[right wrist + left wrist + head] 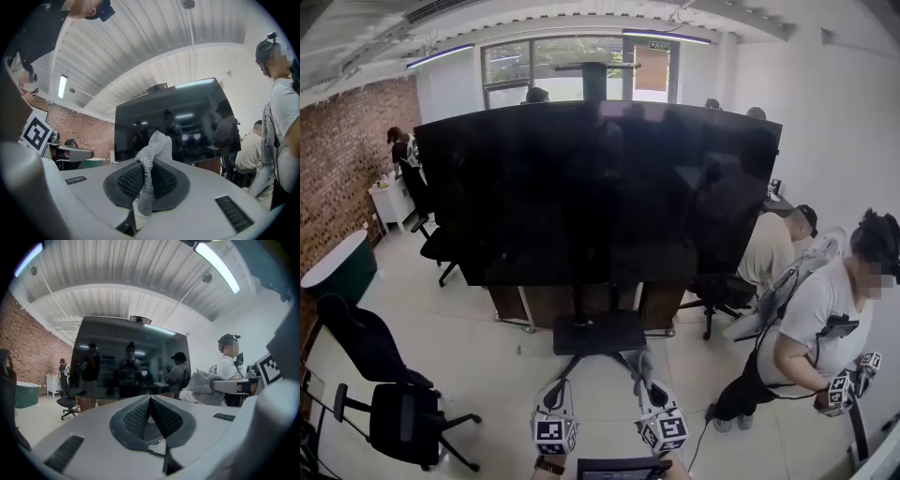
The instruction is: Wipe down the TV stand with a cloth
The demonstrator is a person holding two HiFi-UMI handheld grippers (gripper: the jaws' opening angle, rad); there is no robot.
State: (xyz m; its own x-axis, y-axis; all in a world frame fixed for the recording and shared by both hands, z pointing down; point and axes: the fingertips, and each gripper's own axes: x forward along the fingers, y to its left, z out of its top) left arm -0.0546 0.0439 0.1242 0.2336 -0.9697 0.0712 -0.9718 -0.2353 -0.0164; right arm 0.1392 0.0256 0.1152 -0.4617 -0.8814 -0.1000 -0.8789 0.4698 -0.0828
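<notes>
A large dark TV (595, 187) stands on a wheeled stand whose black shelf (598, 332) sits low in front of me. Both grippers hover near the bottom of the head view, short of the stand. My left gripper (555, 398) is shut with nothing between its jaws, the TV (131, 362) ahead of it. My right gripper (643, 370) is shut on a grey knitted cloth (151, 166) that sticks up and hangs down between the pads; the cloth (643, 364) shows as a grey tuft in the head view.
A person in a white shirt (820, 328) stands at the right holding other grippers. Another person (778, 248) sits behind the TV's right edge. Black office chairs (389, 394) stand at the left, a green round table (342, 267) beside the brick wall.
</notes>
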